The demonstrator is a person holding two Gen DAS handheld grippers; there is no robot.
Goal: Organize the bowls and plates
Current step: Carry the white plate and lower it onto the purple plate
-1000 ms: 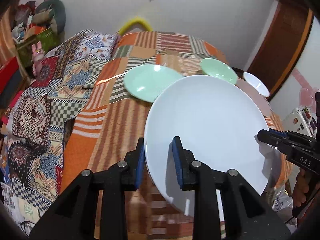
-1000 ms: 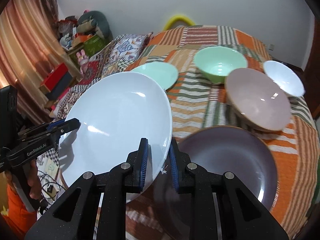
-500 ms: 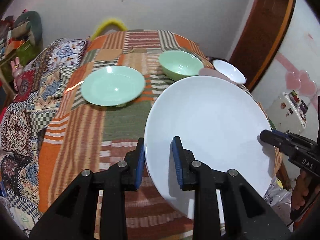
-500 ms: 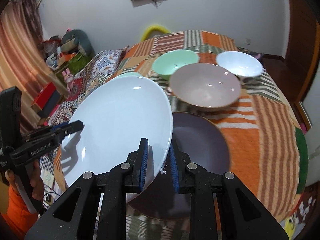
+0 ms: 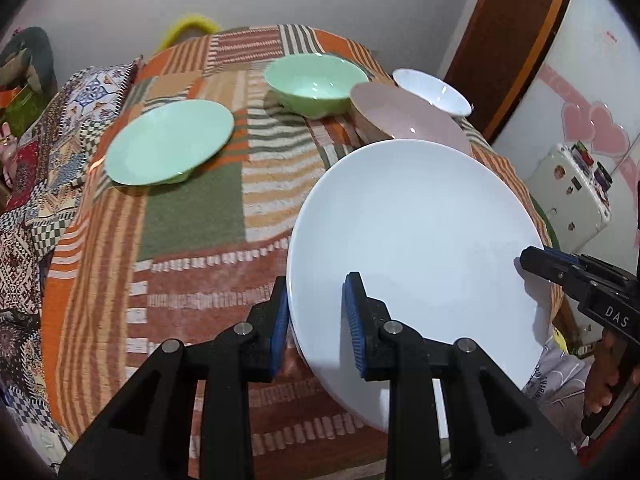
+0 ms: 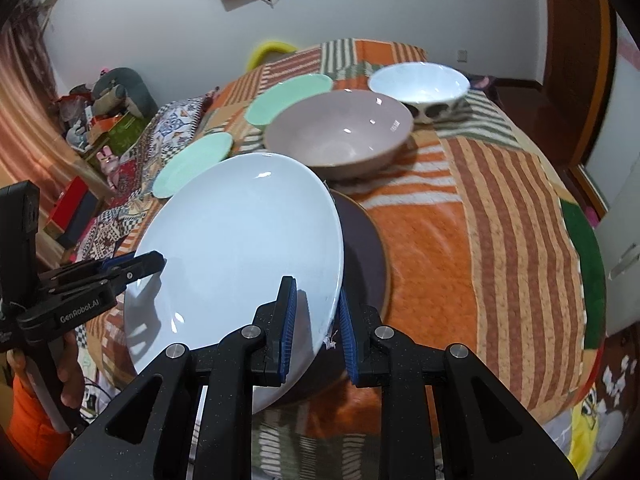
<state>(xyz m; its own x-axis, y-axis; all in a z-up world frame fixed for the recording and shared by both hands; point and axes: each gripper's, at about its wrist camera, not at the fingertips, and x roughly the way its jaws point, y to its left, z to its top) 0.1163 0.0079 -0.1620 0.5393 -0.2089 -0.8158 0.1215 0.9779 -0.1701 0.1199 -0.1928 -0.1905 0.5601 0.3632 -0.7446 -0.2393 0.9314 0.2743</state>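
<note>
Both grippers hold one large white plate [image 5: 416, 232], also in the right wrist view [image 6: 236, 248], above the table. My left gripper [image 5: 316, 320] is shut on its left rim; my right gripper [image 6: 316, 320] is shut on its right rim. Each gripper shows in the other's view: the right one [image 5: 532, 258], the left one [image 6: 154, 260]. Under the white plate lies a dark purple plate [image 6: 366, 256]. Behind stand a pink bowl [image 6: 340, 132], a white bowl [image 6: 420, 84], a green bowl [image 5: 316, 82] and a green plate [image 5: 168, 142].
The table wears a striped orange patchwork cloth [image 6: 480, 208]. A patterned bed or sofa [image 5: 24, 184] lies to the left. A wooden door frame [image 5: 508, 40] and a small white case [image 5: 568, 196] stand to the right.
Both grippers have carried the white plate to the right over the table, so it now hangs above the purple plate. The grip on both rims is unchanged.
</note>
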